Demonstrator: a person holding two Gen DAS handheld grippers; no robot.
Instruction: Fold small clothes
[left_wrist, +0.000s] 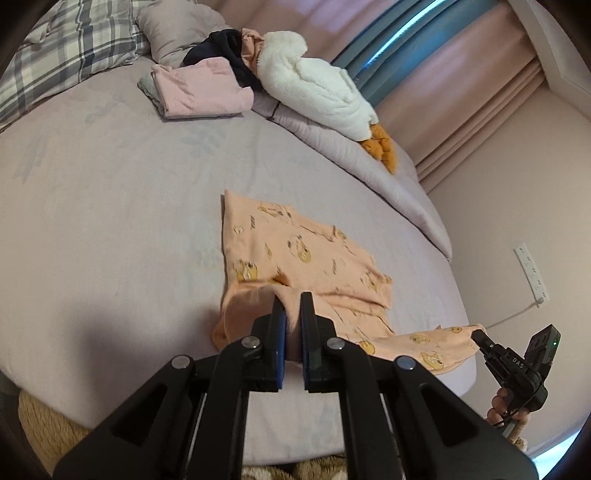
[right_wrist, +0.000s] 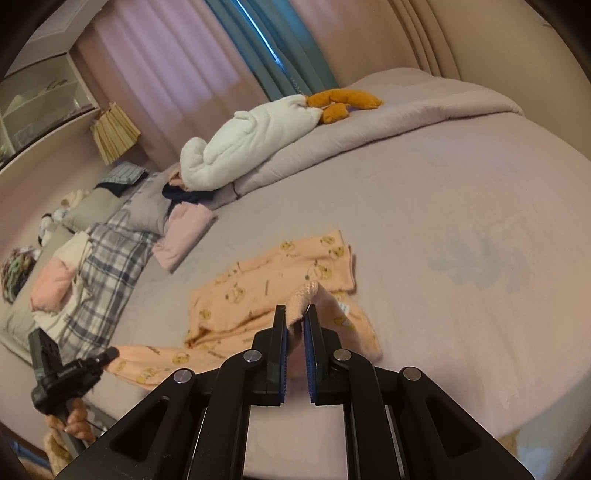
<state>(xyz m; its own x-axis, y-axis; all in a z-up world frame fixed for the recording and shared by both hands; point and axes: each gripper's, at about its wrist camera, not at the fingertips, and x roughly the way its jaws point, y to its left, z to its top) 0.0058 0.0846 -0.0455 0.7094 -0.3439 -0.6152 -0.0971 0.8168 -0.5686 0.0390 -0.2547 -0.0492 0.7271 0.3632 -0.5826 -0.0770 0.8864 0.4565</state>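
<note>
Peach shirt (yellow cartoon print) lies rumpled at frame centre on bed. Left gripper and right gripper each clenched on its near edge.

A white plush duck lies beside plaid pillows.

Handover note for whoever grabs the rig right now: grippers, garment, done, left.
Left gripper: shut on near edge of the orange printed garment.
Right gripper: shut on the same garment's edge.
Garment: partly lifted off the bed, far part lying flat.
Done: folded pink clothes stacked near the pillows.
Left: carry the held edge over to fold, flatten, stack.
</note>
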